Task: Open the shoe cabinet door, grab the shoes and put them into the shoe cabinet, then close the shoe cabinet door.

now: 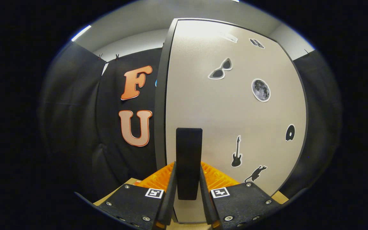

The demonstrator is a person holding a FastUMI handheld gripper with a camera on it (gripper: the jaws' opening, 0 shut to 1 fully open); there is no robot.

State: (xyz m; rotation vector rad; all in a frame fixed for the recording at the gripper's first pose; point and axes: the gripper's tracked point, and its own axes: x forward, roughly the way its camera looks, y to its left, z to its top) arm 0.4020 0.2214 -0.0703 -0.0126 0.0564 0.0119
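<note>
Gripper (187,179) clenched on the dark handle (188,153) of the shoe cabinet door (235,111), close ahead and filling the right; risk: fingers sliding off the smooth handle if the pull runs off the door's arc.

Your gripper (187,179) has its fingers closed on the door handle (188,153), which stands out from the shoe cabinet door (235,115) near its left edge, with stickers (260,90) to the handle's right.
</note>
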